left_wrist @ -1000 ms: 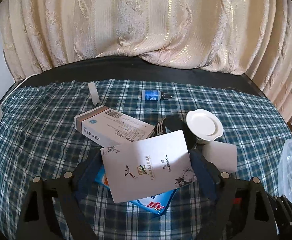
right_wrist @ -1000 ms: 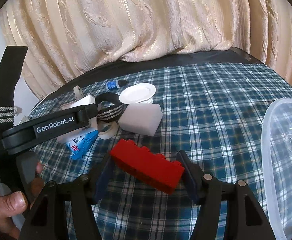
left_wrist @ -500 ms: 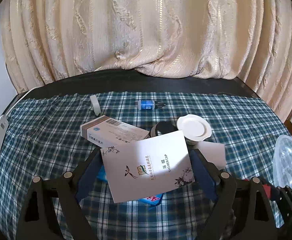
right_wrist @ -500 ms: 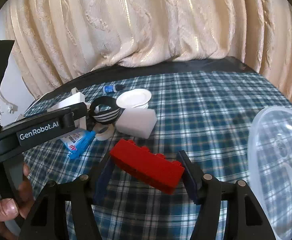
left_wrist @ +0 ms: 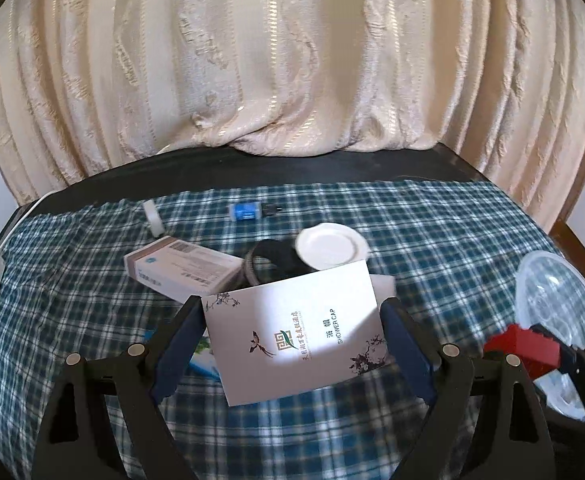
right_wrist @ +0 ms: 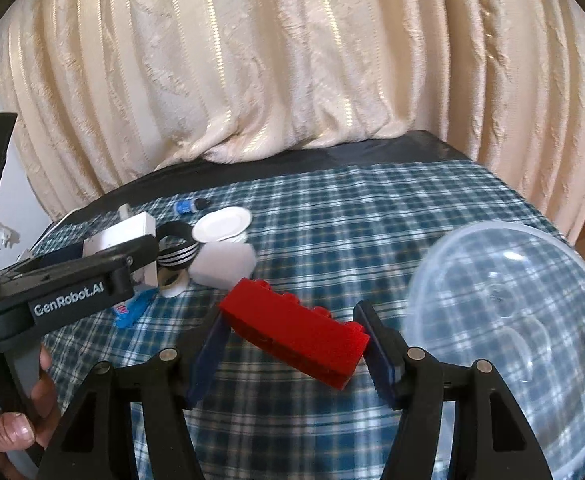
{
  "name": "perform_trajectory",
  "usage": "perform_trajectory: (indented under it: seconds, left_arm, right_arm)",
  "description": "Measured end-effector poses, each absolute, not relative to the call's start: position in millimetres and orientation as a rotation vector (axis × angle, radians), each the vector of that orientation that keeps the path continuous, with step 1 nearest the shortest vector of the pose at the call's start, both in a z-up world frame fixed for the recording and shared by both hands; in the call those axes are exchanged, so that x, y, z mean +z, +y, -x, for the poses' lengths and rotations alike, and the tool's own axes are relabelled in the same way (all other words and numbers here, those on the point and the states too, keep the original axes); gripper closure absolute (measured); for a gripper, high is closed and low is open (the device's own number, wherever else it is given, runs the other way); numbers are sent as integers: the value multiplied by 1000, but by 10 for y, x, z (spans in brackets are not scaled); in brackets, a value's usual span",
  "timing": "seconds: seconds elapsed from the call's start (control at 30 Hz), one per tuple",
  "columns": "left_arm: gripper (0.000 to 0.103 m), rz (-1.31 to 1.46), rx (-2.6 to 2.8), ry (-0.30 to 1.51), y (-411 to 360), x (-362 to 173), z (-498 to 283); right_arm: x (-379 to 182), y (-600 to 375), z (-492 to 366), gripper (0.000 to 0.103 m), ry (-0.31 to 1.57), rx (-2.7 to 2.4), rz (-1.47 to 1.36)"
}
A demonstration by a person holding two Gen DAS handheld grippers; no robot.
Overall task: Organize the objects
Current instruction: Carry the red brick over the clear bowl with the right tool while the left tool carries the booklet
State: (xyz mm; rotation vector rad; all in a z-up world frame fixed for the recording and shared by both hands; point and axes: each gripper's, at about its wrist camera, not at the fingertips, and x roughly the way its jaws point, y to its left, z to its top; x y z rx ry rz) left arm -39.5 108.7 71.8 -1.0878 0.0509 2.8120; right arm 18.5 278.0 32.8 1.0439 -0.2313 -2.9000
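My left gripper (left_wrist: 292,332) is shut on a white shower cap packet (left_wrist: 296,328) and holds it above the checked tablecloth (left_wrist: 432,236). My right gripper (right_wrist: 292,336) is shut on a red toy brick (right_wrist: 292,336), lifted just left of a clear plastic bowl (right_wrist: 524,328). The brick (left_wrist: 520,346) and the bowl (left_wrist: 560,300) also show at the right of the left wrist view. The left gripper's body (right_wrist: 68,300) shows at the left of the right wrist view.
A pile lies mid-table: a white medicine box (left_wrist: 180,266), a black striped band (left_wrist: 264,260), a white lid (left_wrist: 330,246), a white foam block (right_wrist: 224,266), a tape roll (right_wrist: 172,282), a blue sachet (right_wrist: 130,310). A small blue bottle (left_wrist: 252,212) lies behind. Curtain hangs at the back.
Both grippers have lifted and drawn back from the pile with their objects. The right gripper has moved right, so the clear bowl is now much closer to it.
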Motion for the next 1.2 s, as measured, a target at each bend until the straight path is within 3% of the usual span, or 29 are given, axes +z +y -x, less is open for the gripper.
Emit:
perform_trajectory:
  seconds: [0.77,1.2]
  left_arm:
    - [15,1023,2646,198,1891,741,205]
    - [15,989,2542,274,2385,712,103]
  right_arm:
    - [330,4166,-697,36,-430,-3218,-1122]
    - [266,4402,-770,36,-462,-3239,-1143]
